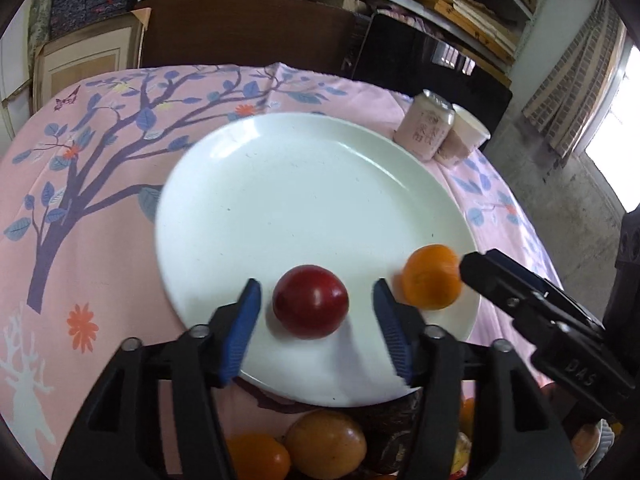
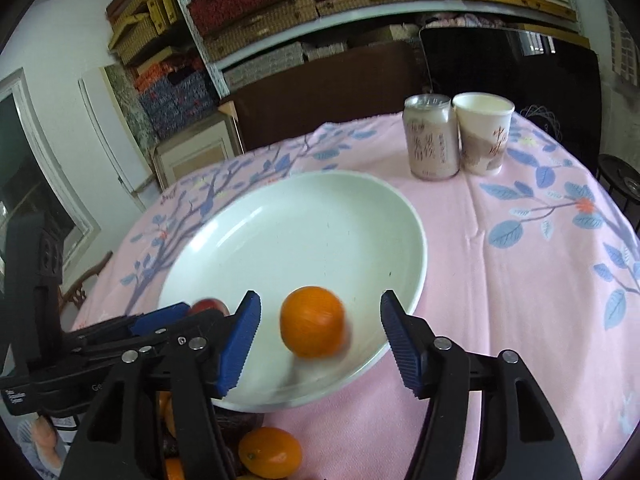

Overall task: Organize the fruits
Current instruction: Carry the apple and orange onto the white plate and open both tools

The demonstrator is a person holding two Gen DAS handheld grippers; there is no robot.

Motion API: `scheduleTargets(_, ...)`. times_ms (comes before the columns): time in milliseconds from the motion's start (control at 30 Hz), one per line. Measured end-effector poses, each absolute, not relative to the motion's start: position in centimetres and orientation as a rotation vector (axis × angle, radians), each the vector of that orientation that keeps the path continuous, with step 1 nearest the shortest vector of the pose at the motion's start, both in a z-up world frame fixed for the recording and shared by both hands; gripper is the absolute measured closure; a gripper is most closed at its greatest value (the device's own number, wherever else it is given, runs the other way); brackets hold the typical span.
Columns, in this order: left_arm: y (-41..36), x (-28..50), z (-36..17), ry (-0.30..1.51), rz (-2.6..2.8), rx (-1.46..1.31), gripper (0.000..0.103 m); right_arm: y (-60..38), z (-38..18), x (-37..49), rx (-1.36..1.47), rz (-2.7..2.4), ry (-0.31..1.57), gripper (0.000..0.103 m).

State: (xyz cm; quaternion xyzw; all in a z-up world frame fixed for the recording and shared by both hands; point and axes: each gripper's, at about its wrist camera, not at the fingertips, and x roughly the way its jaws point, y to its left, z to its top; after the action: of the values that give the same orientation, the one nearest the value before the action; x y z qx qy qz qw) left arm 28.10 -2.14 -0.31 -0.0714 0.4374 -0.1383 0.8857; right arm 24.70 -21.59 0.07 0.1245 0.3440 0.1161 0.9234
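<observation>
— On the near part of the white plate, what is seen between the tongs?
— A red apple lies untouched between the spread left gripper; an orange between the spread right gripper.
— Farther off?
— The can's and cup's fronts are shown fully in the right view only.

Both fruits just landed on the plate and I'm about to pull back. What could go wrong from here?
1. The round orange fruit looks motion-blurred near the white plate's low rim; it may roll off onto the pink tablecloth.
2. The dark red round fruit sits between the left gripper's open fingers; a sideways withdrawal could knock it.
</observation>
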Motion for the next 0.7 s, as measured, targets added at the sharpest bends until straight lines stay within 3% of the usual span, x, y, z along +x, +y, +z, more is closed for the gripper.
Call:
scheduleTargets(200,-0.8,25.4,2.2,0.838,-0.26,-0.137,0.036,-23.0,1.6,22.9,0.298,0.243,0.663,0.039)
scheduleTargets(400,3.1,19.2,2.8,0.778,-0.186,-0.128,0.019,-23.5,1.6,18.6,0.291,0.239,0.642,0.027)
scheduleTargets(567,6.0,15.9,0.7,0.823,-0.122,-0.138,0.019,-23.9,0.6,15.4,0.264,0.191,0.646,0.014)
scheduleTargets(700,6.2,14.6,-0.7,0.862,-0.115,-0.133,0.019,-24.8,0.2,14.3,0.303,0.172,0.643,0.012)
